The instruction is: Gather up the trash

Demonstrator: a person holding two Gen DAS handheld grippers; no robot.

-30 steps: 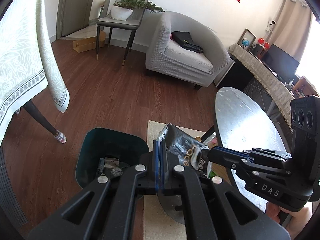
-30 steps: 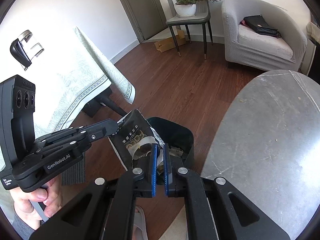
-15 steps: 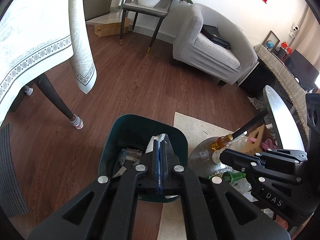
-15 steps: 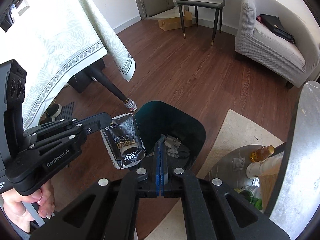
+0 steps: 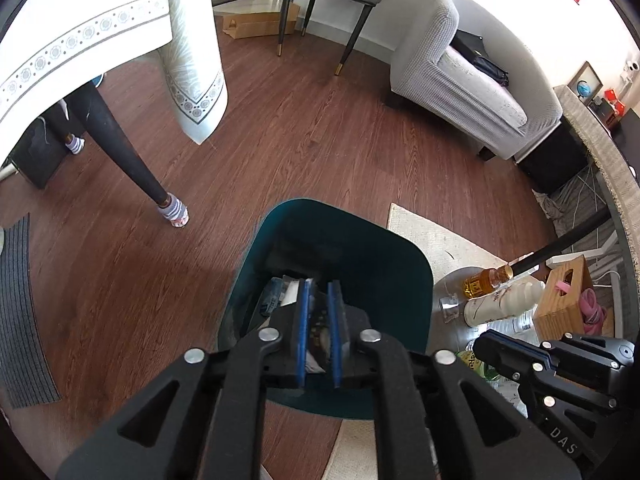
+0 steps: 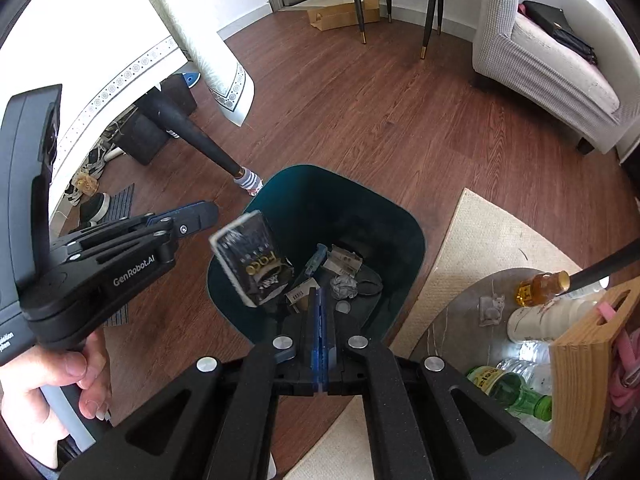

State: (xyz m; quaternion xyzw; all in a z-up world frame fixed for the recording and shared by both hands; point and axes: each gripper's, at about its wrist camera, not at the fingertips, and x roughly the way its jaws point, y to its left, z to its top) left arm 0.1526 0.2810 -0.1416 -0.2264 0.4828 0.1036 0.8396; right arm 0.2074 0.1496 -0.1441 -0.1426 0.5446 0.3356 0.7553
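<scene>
A dark teal trash bin (image 5: 360, 240) (image 6: 384, 208) stands on the wood floor, with several scraps inside. A black snack packet (image 6: 252, 264) hangs blurred in the air at the bin's left rim, apart from any finger. In the left wrist view part of it (image 5: 318, 332) shows between my left gripper's fingers. My left gripper (image 5: 319, 334) (image 6: 204, 214) is open just above the bin. My right gripper (image 6: 320, 332) is shut and empty above the bin's near rim; it also shows in the left wrist view (image 5: 492, 348).
A cream rug (image 6: 480, 232) lies right of the bin. A low shelf (image 6: 452, 320) holds bottles, a wooden box (image 6: 580, 380) and a black table leg. A tablecloth-draped table with a dark leg (image 5: 120, 160) stands left. A grey armchair (image 5: 480, 80) and chair stand farther back.
My left gripper has opened and let go of the black packet, which is dropping at the bin's rim. Both grippers have moved lower over the bin. The right gripper stays shut.
</scene>
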